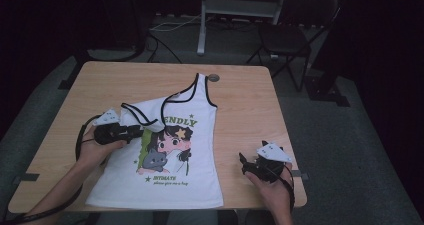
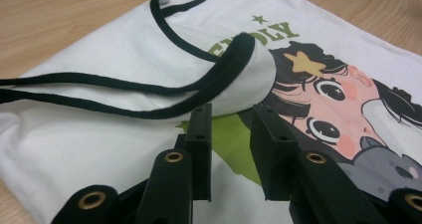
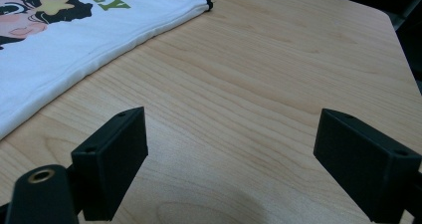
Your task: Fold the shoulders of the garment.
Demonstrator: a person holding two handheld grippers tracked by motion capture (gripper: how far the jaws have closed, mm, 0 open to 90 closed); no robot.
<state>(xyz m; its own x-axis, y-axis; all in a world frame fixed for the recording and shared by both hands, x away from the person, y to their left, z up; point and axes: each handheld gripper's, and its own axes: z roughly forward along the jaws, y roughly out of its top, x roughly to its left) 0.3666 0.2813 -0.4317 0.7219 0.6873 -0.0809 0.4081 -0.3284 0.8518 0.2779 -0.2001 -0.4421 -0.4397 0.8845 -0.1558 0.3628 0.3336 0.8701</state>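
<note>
Your left gripper [image 1: 136,132], jaws slightly parted and empty, sits at the folded-over shoulder of the white tank top [image 1: 195,185] spread mid-worktop [image 1: 250,110]. Your right gripper [image 1: 245,162] rests released near the right edge. Soft, light fabric; pinch the black-trimmed strap [image 2: 219,79].

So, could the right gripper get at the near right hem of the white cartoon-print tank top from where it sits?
Probably yes. The right gripper sits on bare wooden table beside the white cartoon-print tank top, jaws wide apart, with nothing between it and the hem.
</note>
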